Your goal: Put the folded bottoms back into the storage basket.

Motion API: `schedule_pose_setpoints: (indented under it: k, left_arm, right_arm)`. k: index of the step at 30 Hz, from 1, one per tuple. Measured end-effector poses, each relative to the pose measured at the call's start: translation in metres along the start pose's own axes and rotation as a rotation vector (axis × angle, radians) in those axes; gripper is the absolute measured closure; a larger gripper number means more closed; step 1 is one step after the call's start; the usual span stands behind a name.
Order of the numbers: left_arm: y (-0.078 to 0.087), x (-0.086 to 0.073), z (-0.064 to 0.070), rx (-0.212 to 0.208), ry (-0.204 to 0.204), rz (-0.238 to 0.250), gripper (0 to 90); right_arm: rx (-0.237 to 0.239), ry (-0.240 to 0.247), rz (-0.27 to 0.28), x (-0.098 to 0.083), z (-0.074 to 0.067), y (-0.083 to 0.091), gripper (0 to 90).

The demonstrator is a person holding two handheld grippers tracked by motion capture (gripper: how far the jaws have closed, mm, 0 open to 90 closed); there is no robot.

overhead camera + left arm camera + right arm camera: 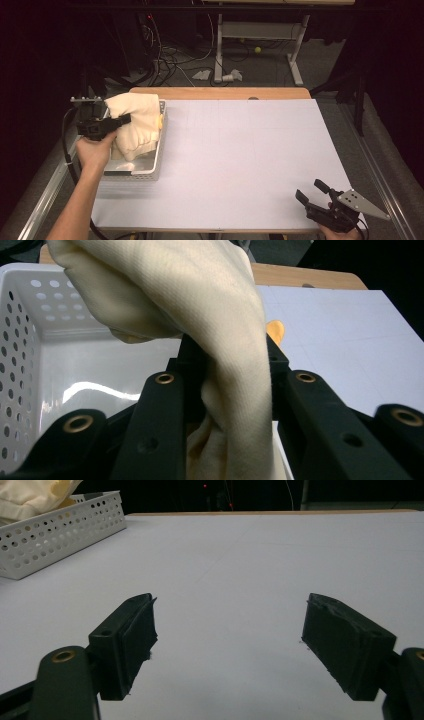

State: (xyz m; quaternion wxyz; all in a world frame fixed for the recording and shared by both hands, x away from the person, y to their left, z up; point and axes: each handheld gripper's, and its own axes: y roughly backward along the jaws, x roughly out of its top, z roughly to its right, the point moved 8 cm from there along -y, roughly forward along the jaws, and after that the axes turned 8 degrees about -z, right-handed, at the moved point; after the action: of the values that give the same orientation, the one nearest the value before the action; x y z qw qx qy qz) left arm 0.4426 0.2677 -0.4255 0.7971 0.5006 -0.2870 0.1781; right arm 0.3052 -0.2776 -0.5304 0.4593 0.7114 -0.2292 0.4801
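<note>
One clean lift finishes it: left gripper (121,120), jaws pinched on the cream knitted cloth (134,125), should rise straight over the white perforated plastic basket (150,172) at the table's left edge, while the right gripper (312,192) rests, jaws spread, at the near right corner

My left gripper (122,120): black body, black cable trailing off it, grey bracket w/ screws at back. Jaw arms black w/ brass-ringed holes. My right gripper (312,190): same black build, grey three-cornered plate (361,202) on top w/ small holes. Pads (137,630) black, blocky, edges worn rough. Forearms bare, no sleeves.
</note>
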Motion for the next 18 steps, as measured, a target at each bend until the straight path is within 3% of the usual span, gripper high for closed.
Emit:
schedule_pose_setpoints:
  k: [5, 18]
  left_arm:
    - [-0.006, -0.003, -0.002, 0.029, -0.012, -0.016, 69.5]
    - [-0.021, -0.011, -0.010, 0.034, 0.011, -0.044, 69.5]
  right_arm:
    - [0.000, -0.001, 0.000, 0.000, 0.000, 0.000, 21.9]
    - [0.000, 0.001, -0.001, 0.000, 0.000, 0.000, 22.0]
